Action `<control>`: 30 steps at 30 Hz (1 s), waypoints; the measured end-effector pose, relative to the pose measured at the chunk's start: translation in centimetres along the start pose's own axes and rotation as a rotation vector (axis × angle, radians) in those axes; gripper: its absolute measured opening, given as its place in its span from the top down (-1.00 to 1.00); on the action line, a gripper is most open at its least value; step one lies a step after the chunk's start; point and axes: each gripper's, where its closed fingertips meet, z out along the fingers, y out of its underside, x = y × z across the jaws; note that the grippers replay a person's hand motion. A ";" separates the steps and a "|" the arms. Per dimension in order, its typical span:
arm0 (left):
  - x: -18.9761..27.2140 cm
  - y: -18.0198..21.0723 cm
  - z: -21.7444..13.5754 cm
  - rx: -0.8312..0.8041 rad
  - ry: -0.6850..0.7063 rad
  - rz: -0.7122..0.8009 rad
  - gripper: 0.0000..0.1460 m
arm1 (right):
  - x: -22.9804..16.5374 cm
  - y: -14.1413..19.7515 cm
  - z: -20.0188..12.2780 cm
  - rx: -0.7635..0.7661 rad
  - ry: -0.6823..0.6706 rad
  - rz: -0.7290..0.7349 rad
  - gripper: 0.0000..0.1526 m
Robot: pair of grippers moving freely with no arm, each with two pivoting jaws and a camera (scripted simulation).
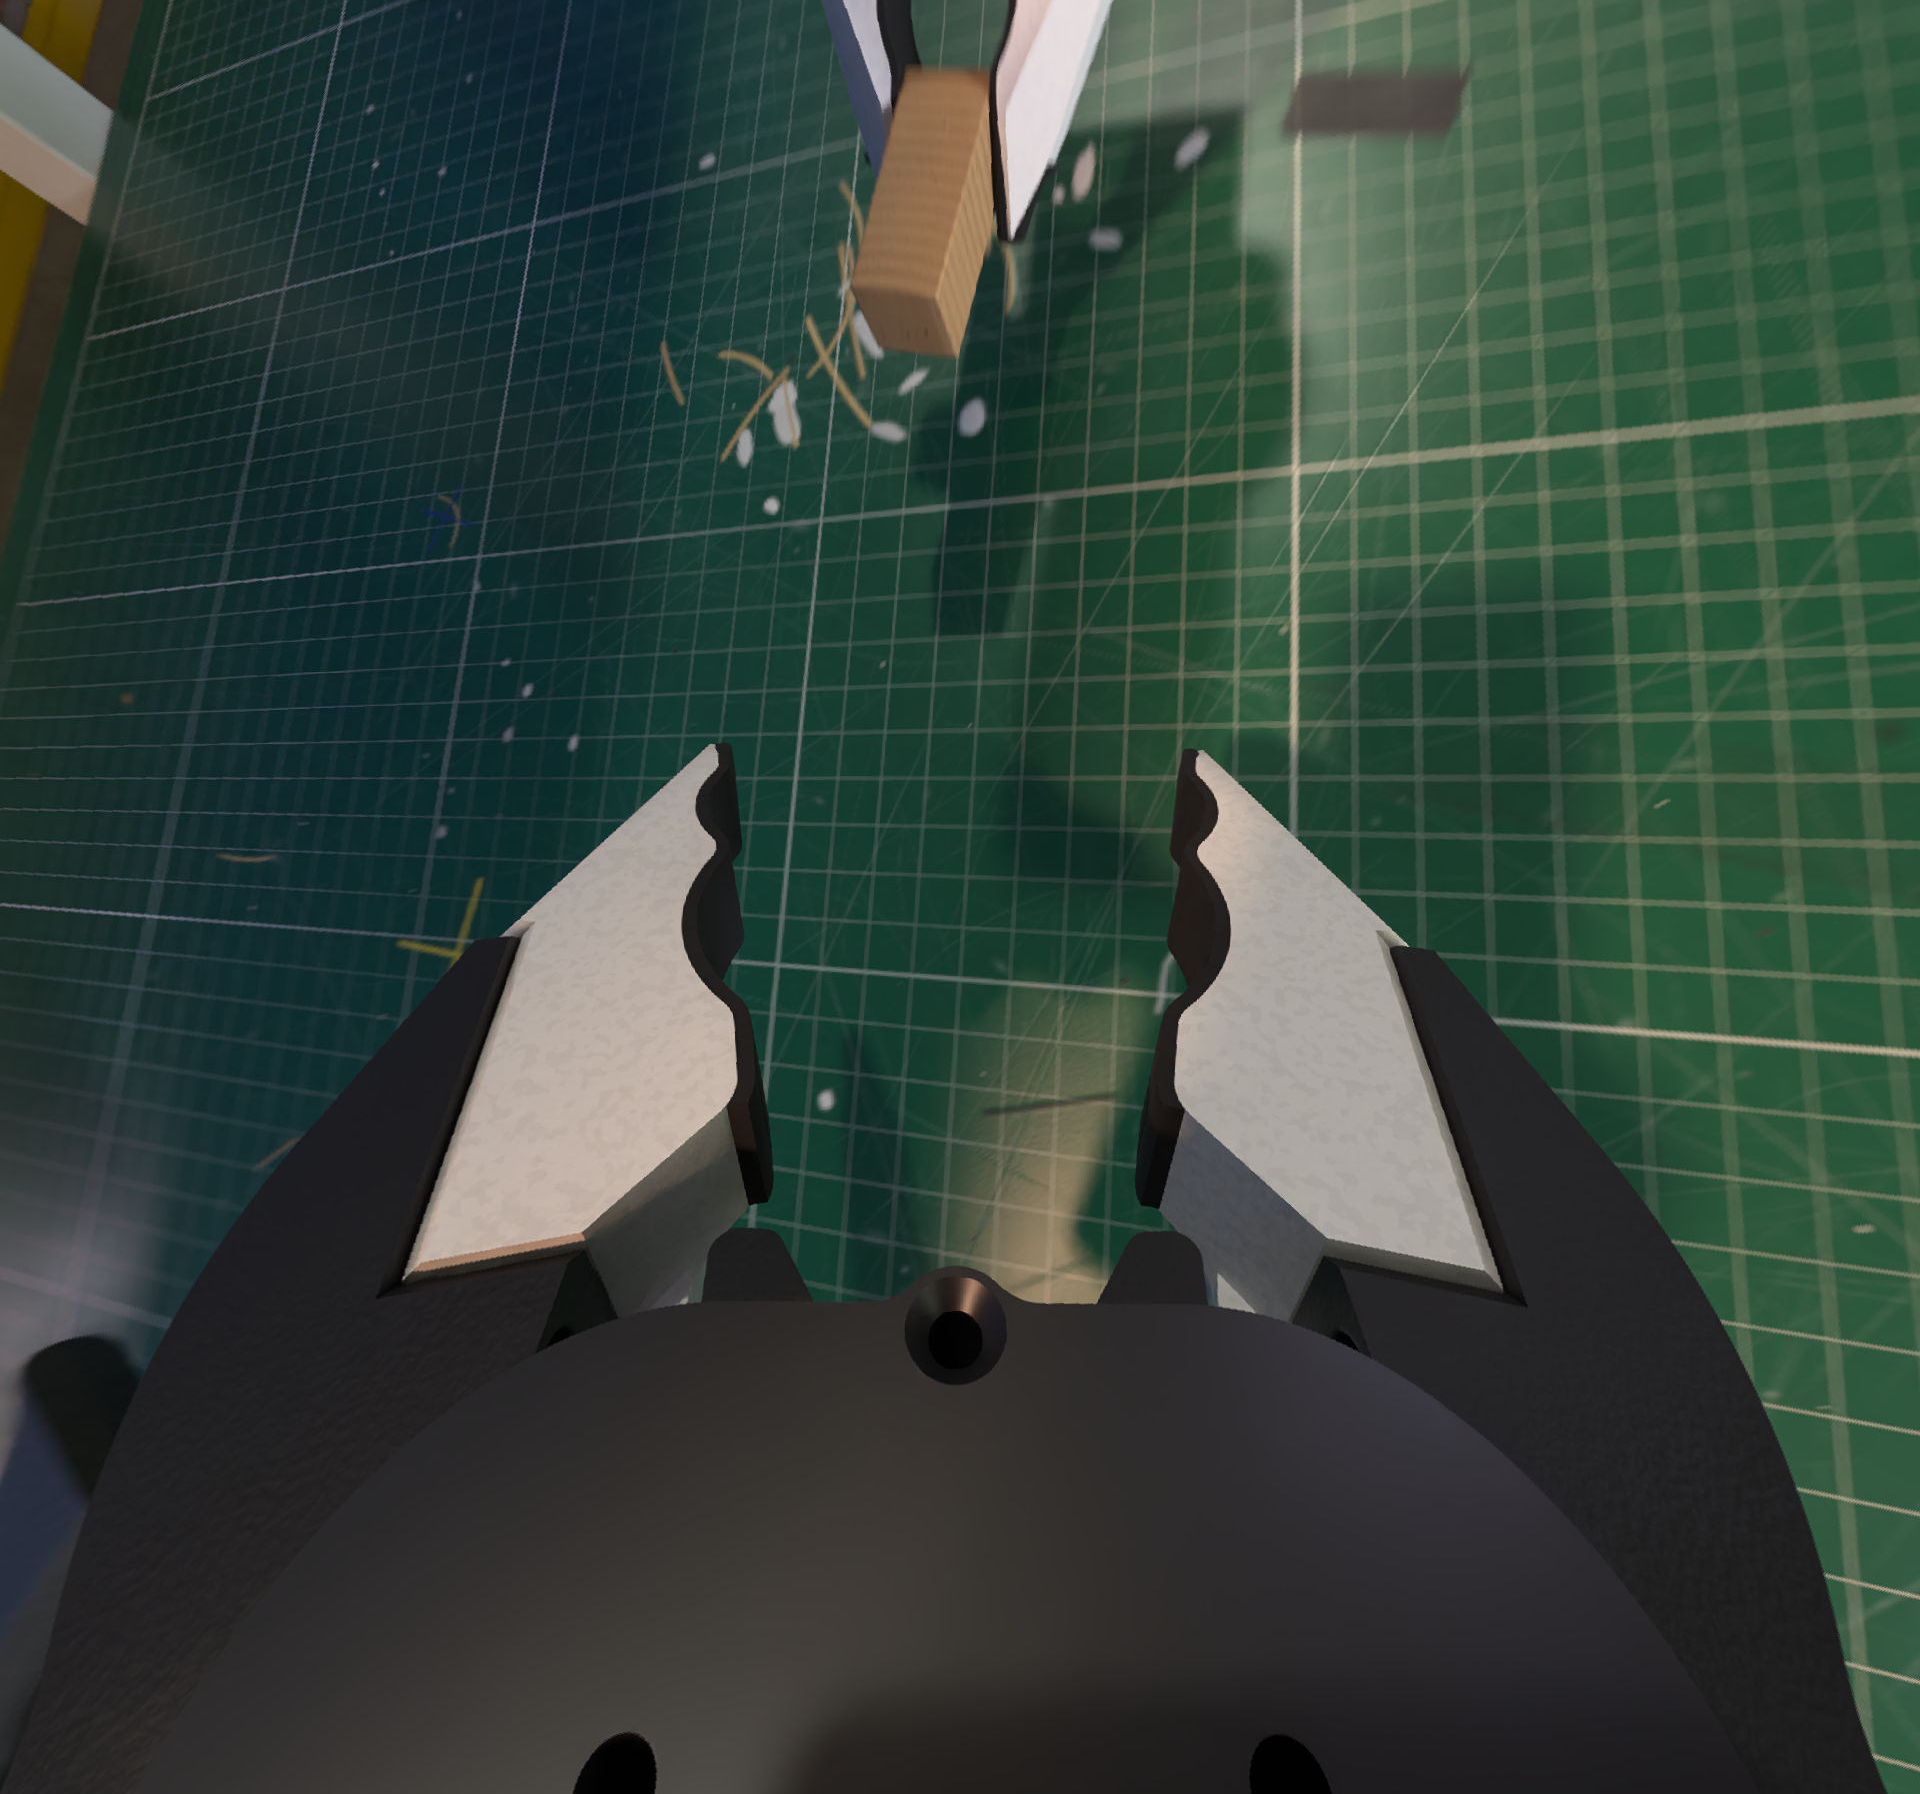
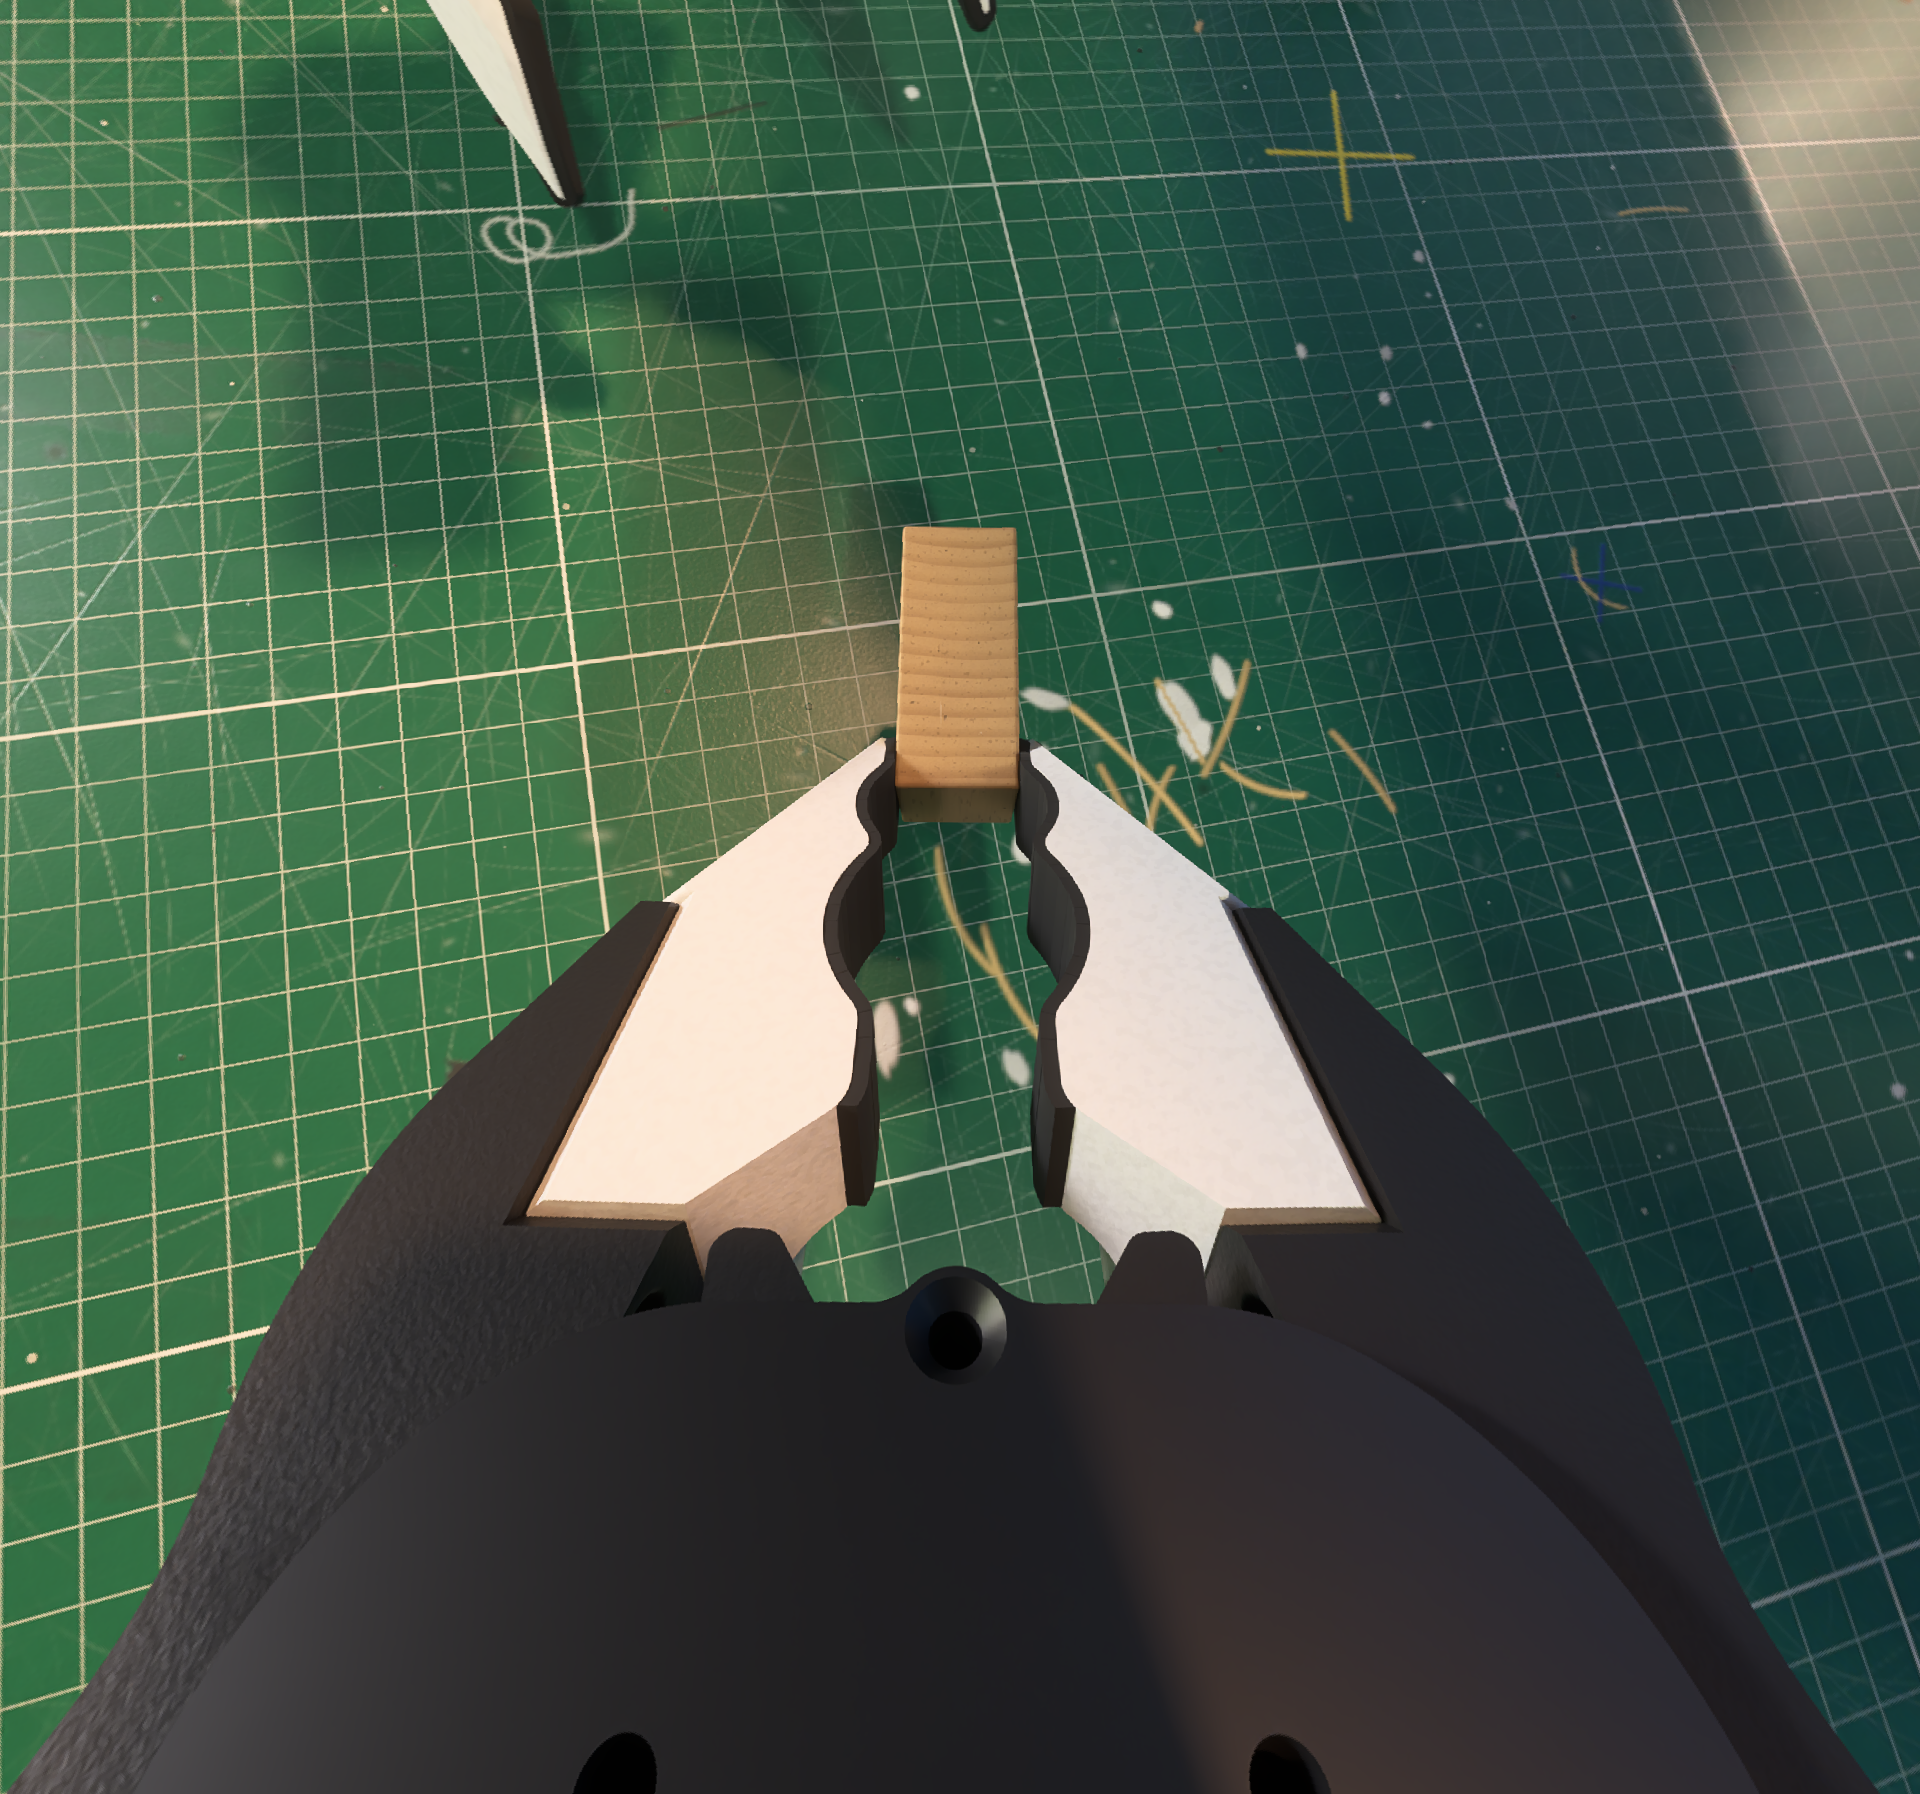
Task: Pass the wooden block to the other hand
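The wooden block is a light, elongated bar. My right gripper is shut on its near end, and the block sticks out forward past the fingertips, above the green cutting mat. In the left wrist view the block hangs from the right gripper's fingers at the top centre, its free end pointing toward me. My left gripper is open and empty, well short of the block. Its fingers show at the top of the right wrist view.
The mat carries scratches, yellow strokes and white flecks. A dark flat strip lies at the upper right of the left wrist view. A yellow and pale edge borders the mat at the far left.
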 end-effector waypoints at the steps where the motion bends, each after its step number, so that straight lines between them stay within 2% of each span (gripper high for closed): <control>1: -0.1 0.4 0.2 -0.031 -0.021 0.036 -0.17 | 0.0 0.0 0.0 0.004 -0.004 -0.001 0.72; 10: -0.8 1.5 0.1 -0.088 -0.013 0.099 -0.17 | 0.1 0.7 1.7 -0.021 -0.024 -0.001 0.72; 19: -2.6 2.7 -0.9 -0.103 -0.031 0.139 -0.14 | -3.8 -1.0 1.4 0.010 -0.123 -0.050 0.72; 22: -3.1 2.8 -1.9 -0.082 -0.045 0.113 -0.11 | -4.9 -1.3 1.0 -0.002 -0.107 -0.092 0.72; 25: -2.5 1.4 -3.4 0.049 -0.025 -0.023 0.05 | -5.6 -2.9 -0.2 0.059 -0.076 -0.115 0.72; 27: -0.7 -0.4 -3.9 0.165 0.057 -0.157 0.26 | -6.3 -4.1 -0.7 0.104 -0.067 -0.137 0.72; 30: 2.2 -3.2 -3.9 0.291 0.203 -0.367 0.44 | -7.4 -5.7 -0.6 0.133 -0.076 -0.185 0.72</control>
